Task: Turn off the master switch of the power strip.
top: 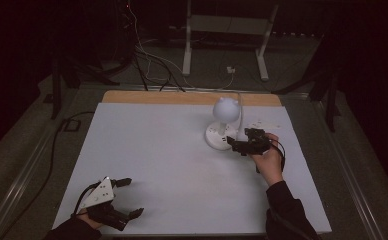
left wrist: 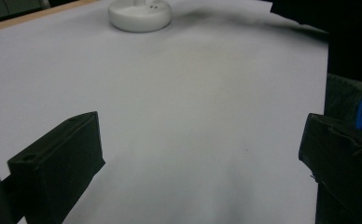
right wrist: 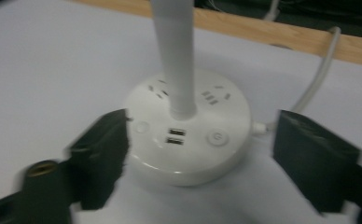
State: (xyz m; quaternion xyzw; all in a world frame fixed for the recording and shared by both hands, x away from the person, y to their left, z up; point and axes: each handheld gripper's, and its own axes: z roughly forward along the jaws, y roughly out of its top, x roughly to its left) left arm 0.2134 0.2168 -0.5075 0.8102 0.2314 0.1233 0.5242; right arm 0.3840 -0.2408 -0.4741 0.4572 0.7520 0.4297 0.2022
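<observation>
Lamp base (right wrist: pixel 188 135) between open right jaws, cable (right wrist: pixel 314 79) behind.

The round-based plastic desk lamp (top: pixel 222 131) is plain white from globe to base. Under it lies a pale, unpatterned table sheet (top: pixel 157 160); behind it runs a light-brown wooden table edge (top: pixel 182 97). Right of the lamp, the right gripper (top: pixel 242 142) is black; the left gripper (top: pixel 127 197), well left of it, is black with a grey plate.

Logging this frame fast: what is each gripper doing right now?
Left gripper: open, holding nothing, low over the white table.
Right gripper: open, jaws on either side of the lamp base, not pressing on it.
</observation>
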